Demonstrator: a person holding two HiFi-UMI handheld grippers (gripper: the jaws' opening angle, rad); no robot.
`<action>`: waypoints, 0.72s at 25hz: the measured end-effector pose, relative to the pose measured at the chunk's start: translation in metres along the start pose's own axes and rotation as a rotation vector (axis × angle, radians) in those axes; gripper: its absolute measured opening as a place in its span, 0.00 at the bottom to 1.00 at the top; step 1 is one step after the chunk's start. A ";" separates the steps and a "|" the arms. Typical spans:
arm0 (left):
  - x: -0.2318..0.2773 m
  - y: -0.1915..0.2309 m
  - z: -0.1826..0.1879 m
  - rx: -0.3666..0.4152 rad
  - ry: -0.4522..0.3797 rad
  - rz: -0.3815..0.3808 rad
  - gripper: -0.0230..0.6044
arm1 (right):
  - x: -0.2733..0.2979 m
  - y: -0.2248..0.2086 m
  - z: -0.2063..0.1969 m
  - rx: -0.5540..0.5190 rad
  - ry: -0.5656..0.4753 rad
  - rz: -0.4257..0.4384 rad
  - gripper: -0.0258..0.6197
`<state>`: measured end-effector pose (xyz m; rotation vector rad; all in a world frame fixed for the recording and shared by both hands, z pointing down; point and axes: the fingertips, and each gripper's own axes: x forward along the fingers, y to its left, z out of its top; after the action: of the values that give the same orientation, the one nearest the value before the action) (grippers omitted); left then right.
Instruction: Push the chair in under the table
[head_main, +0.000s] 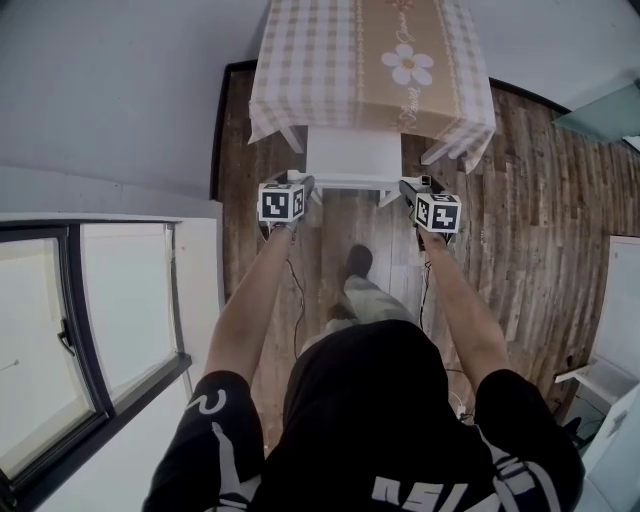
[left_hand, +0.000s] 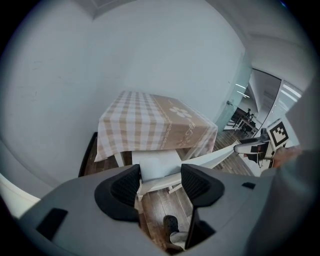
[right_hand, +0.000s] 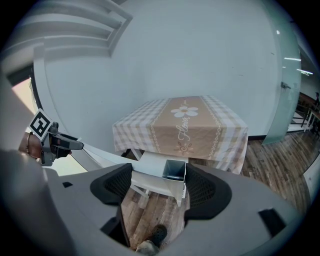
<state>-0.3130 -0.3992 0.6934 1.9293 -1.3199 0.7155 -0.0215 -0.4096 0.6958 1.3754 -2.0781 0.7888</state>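
A white chair stands at the near side of a table covered with a beige checked cloth with a flower print; its seat is partly under the cloth. My left gripper is at the left end of the chair's top back rail and my right gripper is at the right end. In the left gripper view the rail runs across the gap of the open left gripper. In the right gripper view the rail's hollow square end sits between the open jaws of the right gripper, against the right one.
A white wall runs behind and left of the table. A window is at lower left, and white furniture and a glass panel are at the right. The person's foot is on the wooden floor behind the chair.
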 end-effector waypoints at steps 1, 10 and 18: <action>0.000 0.001 0.003 -0.001 -0.005 0.003 0.48 | 0.001 0.000 0.003 -0.001 0.001 0.001 0.59; -0.001 -0.002 0.007 -0.004 0.009 0.011 0.48 | -0.001 -0.001 0.006 0.003 0.002 0.019 0.59; 0.003 -0.002 0.013 -0.008 -0.003 0.014 0.48 | 0.001 -0.005 0.013 -0.005 -0.045 0.016 0.59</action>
<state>-0.3095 -0.4104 0.6870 1.9171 -1.3372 0.7140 -0.0184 -0.4217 0.6887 1.3871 -2.1269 0.7650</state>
